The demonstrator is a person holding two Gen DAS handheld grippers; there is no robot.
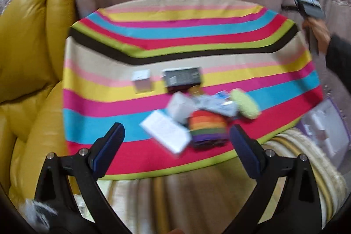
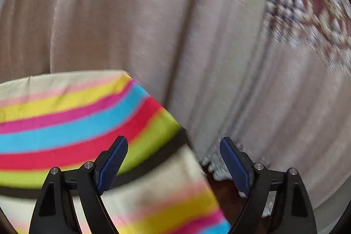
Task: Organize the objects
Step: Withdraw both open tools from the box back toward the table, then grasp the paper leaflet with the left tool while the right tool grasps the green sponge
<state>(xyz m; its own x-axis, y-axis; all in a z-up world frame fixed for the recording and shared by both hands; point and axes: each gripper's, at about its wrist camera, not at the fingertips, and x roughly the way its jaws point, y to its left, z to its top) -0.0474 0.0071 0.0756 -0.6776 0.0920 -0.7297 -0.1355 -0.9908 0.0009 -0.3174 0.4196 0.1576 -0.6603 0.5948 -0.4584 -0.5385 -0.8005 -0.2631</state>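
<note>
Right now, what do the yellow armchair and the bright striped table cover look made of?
The yellow armchair: glossy leather or faux leather, judging by shiny highlights and soft creases. The bright striped table cover: matte woven fabric, with fold lines and a draped edge.

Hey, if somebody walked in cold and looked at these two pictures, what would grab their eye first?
The brightly striped cloth fills the middle of the left wrist view, with a jumble of small things near its front edge, among them a rainbow-striped item and a white card. A yellow leather cushion glows at the left. Both the left tongs and the right tongs stand open and empty.
</note>
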